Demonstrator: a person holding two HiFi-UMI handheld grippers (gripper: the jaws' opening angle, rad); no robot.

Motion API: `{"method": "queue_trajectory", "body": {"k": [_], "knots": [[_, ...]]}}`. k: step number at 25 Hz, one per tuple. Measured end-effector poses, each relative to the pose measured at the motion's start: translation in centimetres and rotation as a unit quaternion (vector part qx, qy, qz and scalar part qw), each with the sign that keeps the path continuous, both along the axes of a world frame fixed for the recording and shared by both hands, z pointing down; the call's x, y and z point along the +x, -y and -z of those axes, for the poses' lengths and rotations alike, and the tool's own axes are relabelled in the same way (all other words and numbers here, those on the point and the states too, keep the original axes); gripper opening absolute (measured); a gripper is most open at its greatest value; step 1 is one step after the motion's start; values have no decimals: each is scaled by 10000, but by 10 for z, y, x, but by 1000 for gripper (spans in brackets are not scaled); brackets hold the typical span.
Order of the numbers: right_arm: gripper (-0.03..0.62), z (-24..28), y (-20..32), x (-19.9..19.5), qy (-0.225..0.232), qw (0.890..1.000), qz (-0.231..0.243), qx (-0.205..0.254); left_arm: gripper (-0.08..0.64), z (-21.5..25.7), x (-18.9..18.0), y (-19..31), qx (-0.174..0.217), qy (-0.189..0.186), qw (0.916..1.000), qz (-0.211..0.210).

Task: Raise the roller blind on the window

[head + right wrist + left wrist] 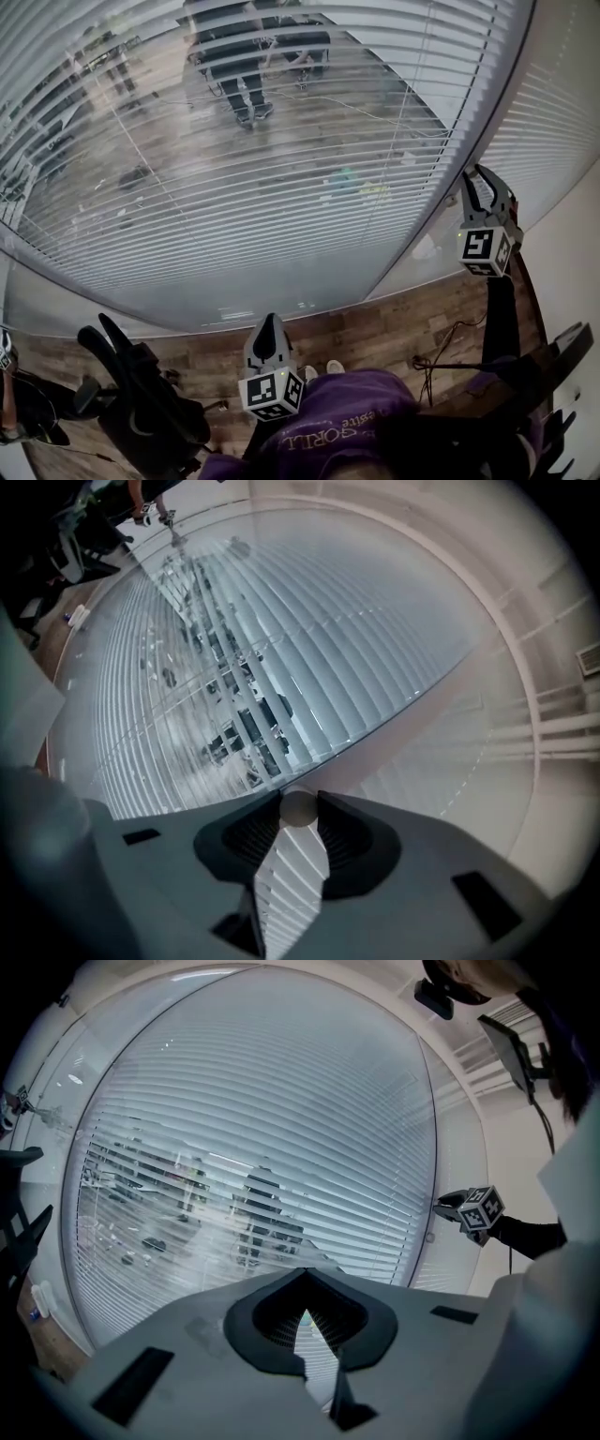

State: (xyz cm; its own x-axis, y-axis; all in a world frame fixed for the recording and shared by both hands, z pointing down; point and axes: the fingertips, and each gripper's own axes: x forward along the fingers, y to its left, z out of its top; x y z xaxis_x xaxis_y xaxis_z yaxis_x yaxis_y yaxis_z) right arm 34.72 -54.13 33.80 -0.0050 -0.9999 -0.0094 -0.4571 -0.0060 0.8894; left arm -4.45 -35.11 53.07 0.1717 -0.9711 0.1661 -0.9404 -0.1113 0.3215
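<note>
The slatted blind (281, 141) hangs lowered over the whole window pane, and I see it too as the blind (262, 1147) and the blind (281, 649). My right gripper (482, 180) is raised at the blind's right edge, by the dark window frame (469, 169). In its own view the right gripper (299, 808) is shut on a small round pull knob (299, 807) held between the jaw tips. My left gripper (270, 328) hangs lower, in front of the sill, shut on nothing. The left gripper (305, 1274) points at the slats without touching them.
A second slatted blind (553, 112) covers the pane right of the frame. A bead chain (487, 752) hangs there. A dark chair (141, 403) stands at lower left on the wooden floor (394, 328), and cables (441, 356) lie at lower right. A white wall (572, 272) is at right.
</note>
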Motion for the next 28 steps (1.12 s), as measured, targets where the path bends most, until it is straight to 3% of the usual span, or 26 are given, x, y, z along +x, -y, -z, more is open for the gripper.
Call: {"method": "queue_trajectory", "body": {"k": [3, 6, 9, 11, 14, 16, 17, 19, 23, 25, 28], "knots": [[118, 1, 0, 1, 484, 9988, -19, -27, 2, -1, 1, -1, -5, -14, 10000, -1], [118, 6, -1, 1, 1629, 9865, 27, -159, 0, -1, 0, -1, -3, -30, 10000, 15], [118, 7, -1, 6, 2924, 9558, 135, -269, 1, -1, 0, 0, -7, -32, 10000, 8], [118, 6, 0, 9, 3559, 9339, 171, -305, 0, 0, 0, 0, 3, -26, 10000, 11], [118, 6, 0, 11, 4212, 9061, 249, -322, 1, -1, 1, 0, -2, -50, 10000, 20], [118, 6, 0, 13, 4423, 8959, 289, -309, 1, -1, 2, 1, -3, -55, 10000, 7], [118, 6, 0, 12, 4416, 8962, 307, -285, 2, 0, 2, 1, -1, -49, 10000, 4], [118, 6, 0, 10, 4094, 9116, 333, -182, 0, -1, 0, 0, -8, -45, 10000, 12], [118, 8, -4, 2, 2662, 9636, 244, -40, 1, -3, -1, -1, -26, -52, 10000, -4], [118, 10, -4, -2, 1983, 9799, 196, -22, 1, -2, -1, -1, -18, -55, 10000, -14], [118, 6, -2, -3, 1023, 9947, 110, -42, 0, -1, -1, -2, -22, -49, 10000, -19]]}}
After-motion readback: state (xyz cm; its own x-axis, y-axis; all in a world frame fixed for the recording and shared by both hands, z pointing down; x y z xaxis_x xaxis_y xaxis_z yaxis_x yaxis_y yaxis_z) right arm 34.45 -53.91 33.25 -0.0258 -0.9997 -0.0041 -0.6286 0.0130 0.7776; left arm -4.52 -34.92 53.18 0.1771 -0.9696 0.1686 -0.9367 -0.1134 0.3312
